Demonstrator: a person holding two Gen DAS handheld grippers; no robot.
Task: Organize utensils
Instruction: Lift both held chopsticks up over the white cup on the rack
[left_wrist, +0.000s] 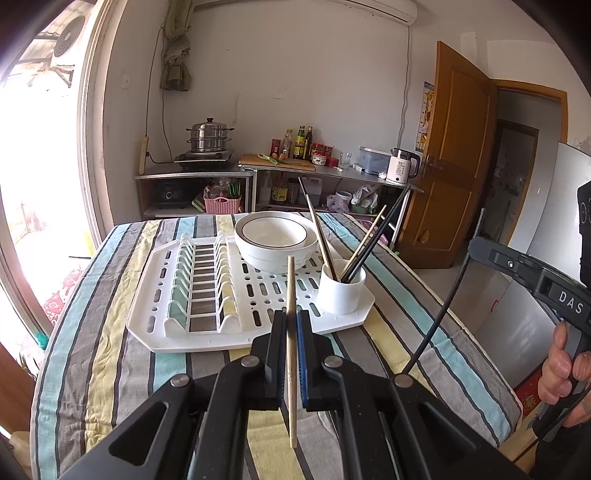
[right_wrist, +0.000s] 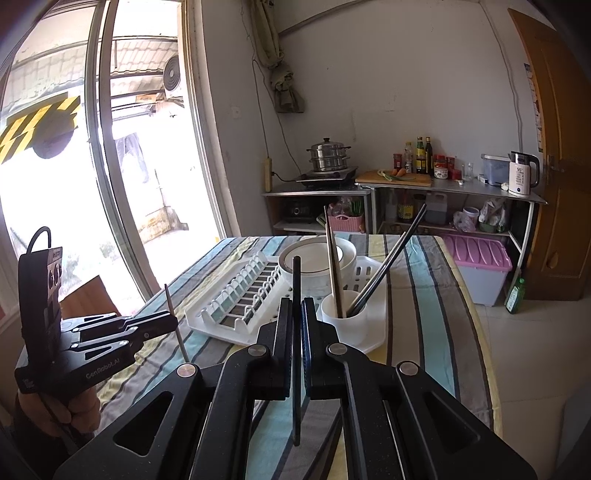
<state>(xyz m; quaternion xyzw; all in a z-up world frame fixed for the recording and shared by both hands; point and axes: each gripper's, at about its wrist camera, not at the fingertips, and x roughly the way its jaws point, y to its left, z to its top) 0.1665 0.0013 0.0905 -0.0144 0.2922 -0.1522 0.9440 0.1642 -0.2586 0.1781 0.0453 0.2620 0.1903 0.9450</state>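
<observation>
Your left claw (left_wrist: 291, 325) is clamped on a pale wooden chopstick (left_wrist: 291, 295), pinched near its middle so it stands almost upright, tip above the pads and tail hanging below. Your right claw (right_wrist: 297, 314) is shut on a dark chopstick (right_wrist: 296, 280) in the same way. Both hang over the near part of the striped bench (left_wrist: 110, 362), short of the white drying rack (left_wrist: 155, 325).

The white cup (left_wrist: 341, 291) at the rack's near right corner already holds several chopsticks leaning outward — pale and dark ones mixed. The stacked bowls (left_wrist: 275, 240) sit just behind it.

These sticks are light, stiff and smooth, so I judge they will pivot or slide in the pads if you bump them. A mid-shaft grip leaves a long tail below; that tail has to clear the cup's rim before you lower it. The cup is probably light too, and the leaning sticks crowd its mouth — aim for the open gap on the near side and go in one hand at a time, since a sideways knock could tip it.
</observation>
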